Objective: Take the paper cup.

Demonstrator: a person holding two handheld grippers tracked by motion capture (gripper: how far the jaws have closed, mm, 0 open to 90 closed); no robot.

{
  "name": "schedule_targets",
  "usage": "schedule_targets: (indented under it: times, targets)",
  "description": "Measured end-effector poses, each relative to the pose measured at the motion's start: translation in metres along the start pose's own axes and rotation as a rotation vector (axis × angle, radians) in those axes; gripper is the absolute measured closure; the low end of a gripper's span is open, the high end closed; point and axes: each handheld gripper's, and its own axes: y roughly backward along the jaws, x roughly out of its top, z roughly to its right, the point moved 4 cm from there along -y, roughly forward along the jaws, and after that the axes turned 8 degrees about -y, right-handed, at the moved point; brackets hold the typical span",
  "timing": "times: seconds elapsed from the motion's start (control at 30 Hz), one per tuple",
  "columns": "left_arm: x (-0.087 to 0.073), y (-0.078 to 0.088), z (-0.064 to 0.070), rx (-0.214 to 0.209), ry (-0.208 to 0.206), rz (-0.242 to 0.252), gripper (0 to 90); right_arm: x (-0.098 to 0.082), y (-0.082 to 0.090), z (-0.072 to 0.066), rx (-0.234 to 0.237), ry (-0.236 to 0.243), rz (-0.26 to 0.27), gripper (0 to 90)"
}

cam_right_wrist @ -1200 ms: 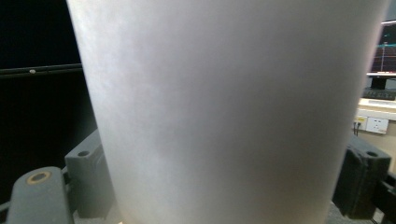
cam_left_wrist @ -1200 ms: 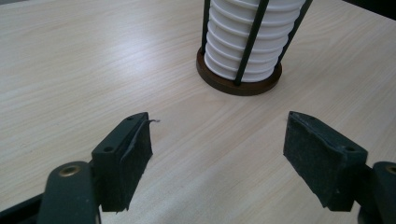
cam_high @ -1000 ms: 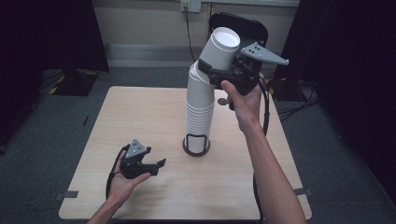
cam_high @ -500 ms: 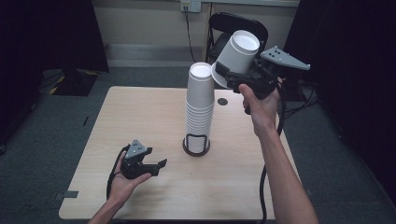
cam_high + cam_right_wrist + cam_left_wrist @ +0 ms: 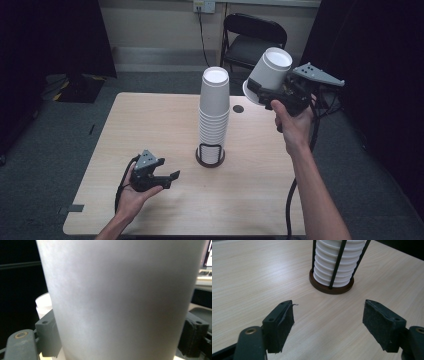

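The table [image 5: 150, 125] is carrying the cup stack [image 5: 214, 112] upright in its wire holder [image 5: 210, 155], while the right gripper [image 5: 260, 90] is clamping a single white cup [image 5: 267, 72] upside down, tilted, beside the stack's top. The left gripper [image 5: 170, 176] is resting wide open and empty near the holder; the clamp should probably be staying gentle, so the cup is not getting crushed.

wooden table [image 5: 150, 125], grey carpet [image 5: 60, 150], black chair [image 5: 252, 42], dark curtains [image 5: 50, 35].

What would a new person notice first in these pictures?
First, the tall stack of white cups, upside down in a dark wire holder at the middle of the table. Next, the single white cup clamped in the right tool, tilted in the air right of the stack. The left tool rests open near the table's front.
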Motion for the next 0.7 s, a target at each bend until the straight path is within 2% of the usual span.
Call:
schedule_targets:
  times: [0.1, 0.37, 0.4, 0.43, 0.7]
  targets:
    - [0.004, 0.002, 0.001, 0.008, 0.003, 0.020, 19.3, -0.009, 0.000, 0.004, -0.003, -0.010, -0.015, 13.2]
    - [0.008, 0.004, 0.007, 0.016, -0.030, 0.048, 21.9, -0.035, 0.003, 0.011, -0.007, -0.039, -0.063, 13.2]
    - [0.008, 0.003, 0.007, 0.018, -0.052, 0.052, 21.9, -0.038, 0.004, 0.012, -0.004, -0.041, -0.073, 13.3]
    - [0.008, 0.003, 0.008, 0.020, -0.057, 0.058, 21.9, -0.041, 0.004, 0.013, -0.002, -0.040, -0.081, 13.3]
    - [0.010, 0.003, 0.009, 0.014, -0.053, 0.069, 23.1, -0.063, 0.012, 0.014, 0.008, -0.061, -0.124, 13.4]
